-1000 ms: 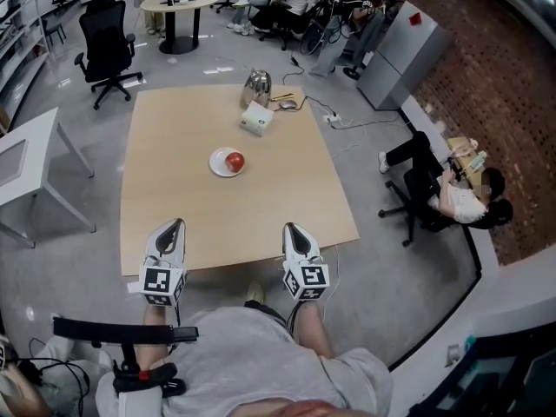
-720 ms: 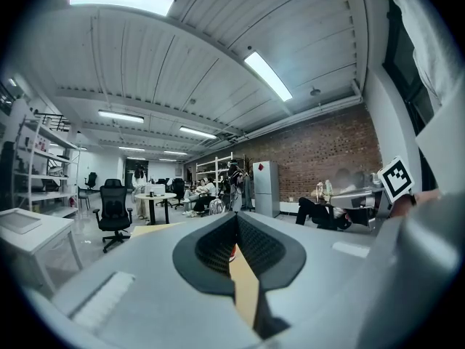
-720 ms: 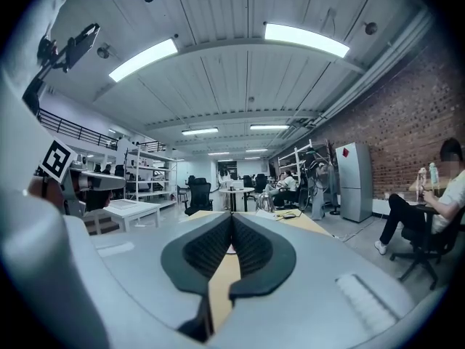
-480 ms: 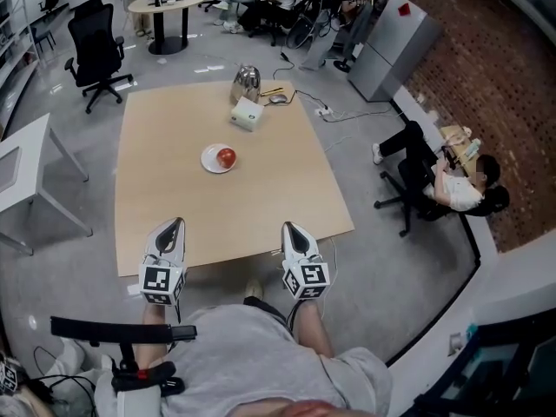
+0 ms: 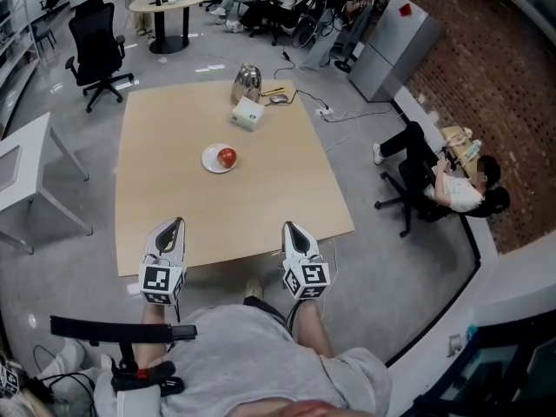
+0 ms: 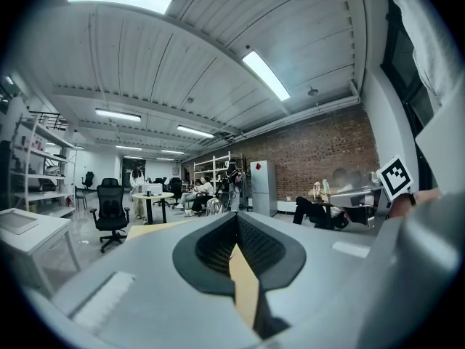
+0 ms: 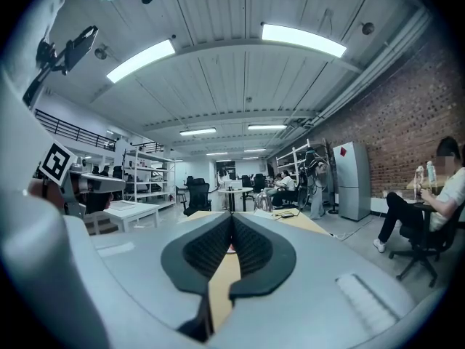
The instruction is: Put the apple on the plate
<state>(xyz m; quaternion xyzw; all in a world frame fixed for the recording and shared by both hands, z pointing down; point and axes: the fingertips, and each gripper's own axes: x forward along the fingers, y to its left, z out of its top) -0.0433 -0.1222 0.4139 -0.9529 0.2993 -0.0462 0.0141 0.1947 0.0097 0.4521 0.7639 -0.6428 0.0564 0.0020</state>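
Observation:
A red apple rests on a small white plate near the middle of the light wooden table. My left gripper and right gripper are held level at the table's near edge, far from the plate, one to each side. Both are shut with nothing between the jaws. In the left gripper view the left gripper has its black pads closed together. In the right gripper view the right gripper is closed the same way, and a sliver of the apple shows beyond its tips.
A metal kettle, a white box and a cable lie at the table's far edge. Black office chairs and a round table stand beyond. A seated person is at the right, and a white desk at the left.
The head view has shifted slightly, so the table and plate sit a little to the left and higher than a second ago. Both grippers stay in place.

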